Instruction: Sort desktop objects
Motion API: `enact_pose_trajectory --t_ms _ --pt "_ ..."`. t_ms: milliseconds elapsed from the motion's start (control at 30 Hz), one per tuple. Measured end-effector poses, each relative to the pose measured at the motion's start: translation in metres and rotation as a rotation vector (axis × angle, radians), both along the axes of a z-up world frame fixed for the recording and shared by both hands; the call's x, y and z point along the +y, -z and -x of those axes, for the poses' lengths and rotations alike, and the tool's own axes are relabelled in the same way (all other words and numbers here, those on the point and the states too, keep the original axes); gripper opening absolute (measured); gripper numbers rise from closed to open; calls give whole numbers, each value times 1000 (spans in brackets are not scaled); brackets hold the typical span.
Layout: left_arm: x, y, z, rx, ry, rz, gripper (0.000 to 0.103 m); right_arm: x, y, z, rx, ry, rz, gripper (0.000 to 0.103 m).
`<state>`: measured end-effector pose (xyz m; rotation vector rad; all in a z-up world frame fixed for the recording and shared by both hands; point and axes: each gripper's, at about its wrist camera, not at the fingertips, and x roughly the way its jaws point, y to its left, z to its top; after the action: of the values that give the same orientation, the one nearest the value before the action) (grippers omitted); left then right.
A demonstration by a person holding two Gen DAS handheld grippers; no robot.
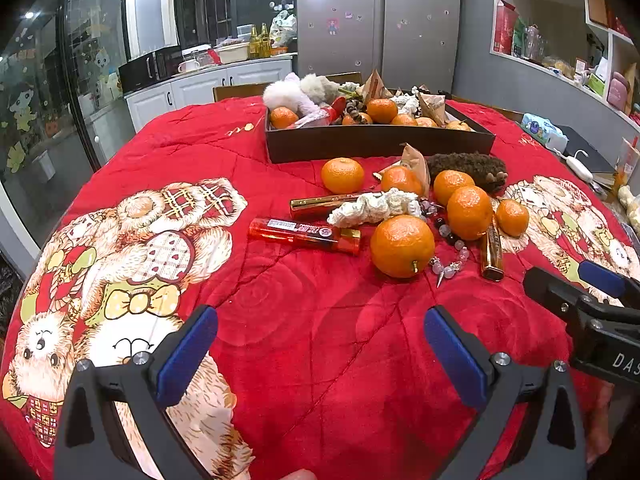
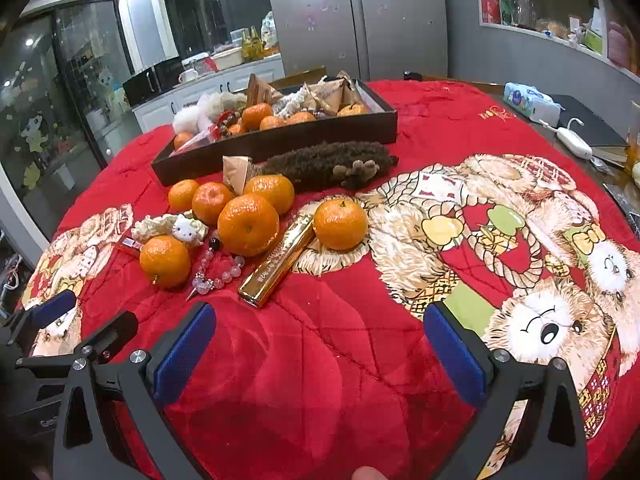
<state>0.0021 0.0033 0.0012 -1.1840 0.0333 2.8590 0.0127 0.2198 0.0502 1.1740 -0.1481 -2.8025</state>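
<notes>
Your left gripper [image 1: 320, 352] and right gripper [image 2: 320, 350] both gape wide, holding nothing, over bare red blanket [image 1: 320, 320] on the desk. The tangerines [image 1: 402, 246] cluster farther in, just before the dark tray [image 1: 380, 142].

Home kitchen-dining room: steel double-door fridge [image 1: 378, 20] with stickers standing at the far wall, white cabinets [image 1: 208, 88] and counter carrying a microwave [image 1: 150, 67] and bottles [image 1: 259, 41] far left, open pantry shelves [image 1: 560, 28] running along the right, red cartoon-bear blanket [image 1: 312, 320] covering the near dining table.
</notes>
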Motion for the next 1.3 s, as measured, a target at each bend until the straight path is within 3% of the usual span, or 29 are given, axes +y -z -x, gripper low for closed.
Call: enact_pose_trajectory --t_ms 1300 --pt "2 3 4 -29 -3 2 103 -2 2 2 -19 5 -21 103"
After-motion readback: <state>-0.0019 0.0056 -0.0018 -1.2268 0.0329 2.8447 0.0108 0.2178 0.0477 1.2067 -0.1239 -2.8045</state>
